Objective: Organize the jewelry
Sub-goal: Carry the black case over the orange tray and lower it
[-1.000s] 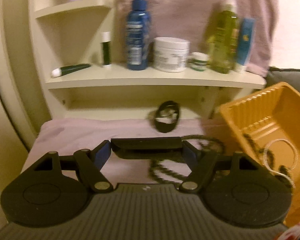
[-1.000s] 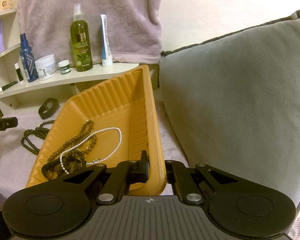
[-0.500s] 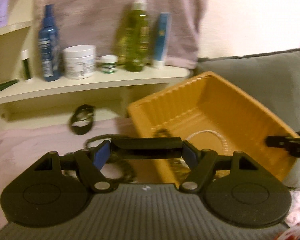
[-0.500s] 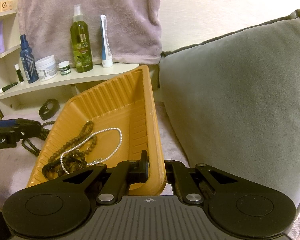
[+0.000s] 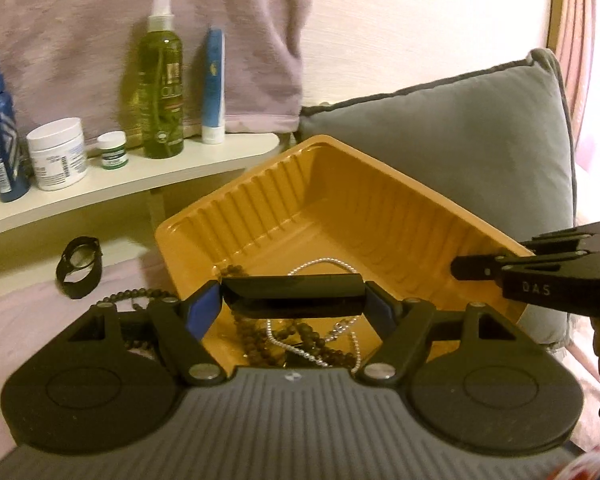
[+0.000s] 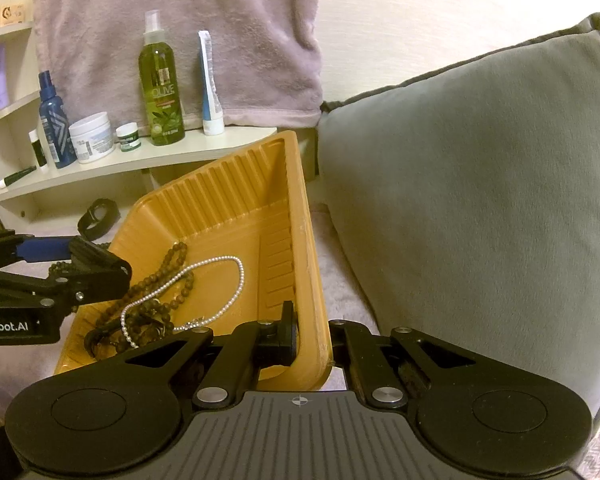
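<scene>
An orange ribbed tray (image 5: 340, 208) (image 6: 220, 208) is tilted up on the pink cloth. In it lie a white pearl necklace (image 6: 204, 276) (image 5: 320, 268) and brown bead strands (image 6: 160, 276). My right gripper (image 6: 312, 336) is shut on the tray's near right wall and holds it tilted. My left gripper (image 5: 292, 292) is shut on a black bar-shaped item (image 5: 292, 286), held over the tray's left rim; it also shows in the right wrist view (image 6: 100, 276). More dark beads (image 5: 128, 296) lie on the cloth left of the tray. A black band (image 5: 80, 266) (image 6: 100, 216) lies further back.
A cream shelf (image 6: 140, 160) behind holds a green spray bottle (image 6: 160, 80), a blue tube (image 6: 210, 80), a blue bottle (image 6: 54, 120) and white jars (image 6: 92, 136). A grey cushion (image 6: 480, 200) stands right of the tray. A pink towel (image 6: 180, 20) hangs behind.
My left gripper has swung right from the beads on the cloth to the tray's left rim, still shut on the black item. The right gripper and tray have stayed put.
</scene>
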A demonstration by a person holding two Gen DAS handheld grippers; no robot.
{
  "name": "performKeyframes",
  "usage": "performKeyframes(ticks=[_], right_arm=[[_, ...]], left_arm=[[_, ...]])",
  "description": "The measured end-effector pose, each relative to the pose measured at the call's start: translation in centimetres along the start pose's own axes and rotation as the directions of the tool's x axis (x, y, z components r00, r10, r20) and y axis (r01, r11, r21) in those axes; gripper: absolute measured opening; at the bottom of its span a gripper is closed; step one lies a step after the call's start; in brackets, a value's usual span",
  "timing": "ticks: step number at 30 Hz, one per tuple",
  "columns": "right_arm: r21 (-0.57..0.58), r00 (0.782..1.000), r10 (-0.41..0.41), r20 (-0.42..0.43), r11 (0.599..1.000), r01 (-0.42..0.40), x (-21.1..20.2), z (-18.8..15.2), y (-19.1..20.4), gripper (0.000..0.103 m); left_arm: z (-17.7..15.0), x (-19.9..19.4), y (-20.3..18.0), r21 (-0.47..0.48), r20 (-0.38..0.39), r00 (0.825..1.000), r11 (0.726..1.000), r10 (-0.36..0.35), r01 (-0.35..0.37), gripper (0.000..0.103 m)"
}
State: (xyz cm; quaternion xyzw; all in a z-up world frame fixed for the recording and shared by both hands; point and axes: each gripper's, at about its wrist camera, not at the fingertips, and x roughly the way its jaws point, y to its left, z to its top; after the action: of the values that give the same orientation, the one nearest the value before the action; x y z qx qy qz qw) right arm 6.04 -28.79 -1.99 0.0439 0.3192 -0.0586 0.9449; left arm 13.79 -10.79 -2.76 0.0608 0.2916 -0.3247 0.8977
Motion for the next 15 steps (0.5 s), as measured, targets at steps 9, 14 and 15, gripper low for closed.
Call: performKeyframes(ticks=[9, 14, 15], right_arm=[[0.003, 1.000, 0.001, 0.000, 1.000, -0.001, 0.0, 0.0, 0.0, 0.005], [0.007, 1.000, 0.003, -0.002, 1.000, -0.003, 0.1, 0.0, -0.1, 0.005], [0.008, 1.000, 0.004, -0.002, 1.000, -0.004, 0.2, 0.0, -0.1, 0.005]], left_arm=[[-0.1, 0.8, -1.0, 0.059, -0.028, 0.999, 0.998, -0.035, 0.037, 0.074], [-0.3, 1.3, -1.5, 0.080, -0.048, 0.997, 0.995, -0.058, 0.061, 0.074], [-0.3, 1.4, -1.6, 0.085, -0.051, 0.997, 0.994, -0.062, 0.066, 0.074]])
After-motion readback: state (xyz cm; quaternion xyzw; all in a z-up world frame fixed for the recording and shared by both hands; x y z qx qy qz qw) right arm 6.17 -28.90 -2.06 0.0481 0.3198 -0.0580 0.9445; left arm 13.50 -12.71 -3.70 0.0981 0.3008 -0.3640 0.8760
